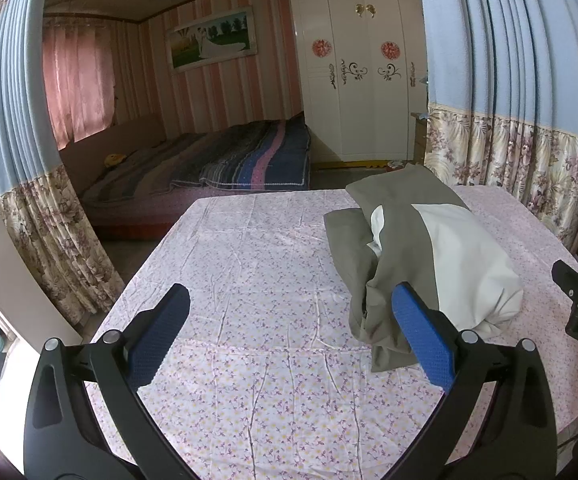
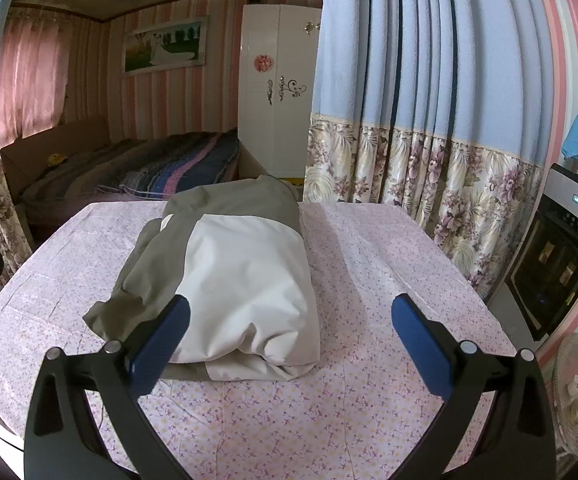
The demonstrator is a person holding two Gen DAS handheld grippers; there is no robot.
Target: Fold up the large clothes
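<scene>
- We judge the garment (image 2: 225,264) already bundled into a rough, thick packet, so the step in hand looks like tidying or starting the next fold; which of the two, we cannot tell.
- The garment, olive-grey with a white panel, lies on the floral sheet (image 1: 257,272) covering the table, toward the far right as the left wrist camera sees it and centred, slightly left, in the right wrist view.
- To do this well, we should take the loose olive flap that spills off the near left side, one gripper at each end, and lift it evenly so the layers beneath do not slide.
- The white panel is puffy; pressing it flat first would keep the packet from springing open.
- Our left gripper (image 1: 289,334) stands spread wide and empty above bare sheet, its right finger just beside the olive flap; contact is unclear.
- Our right gripper (image 2: 289,340) is likewise spread wide, holding nothing, straddling the packet's near end without visibly touching.
</scene>
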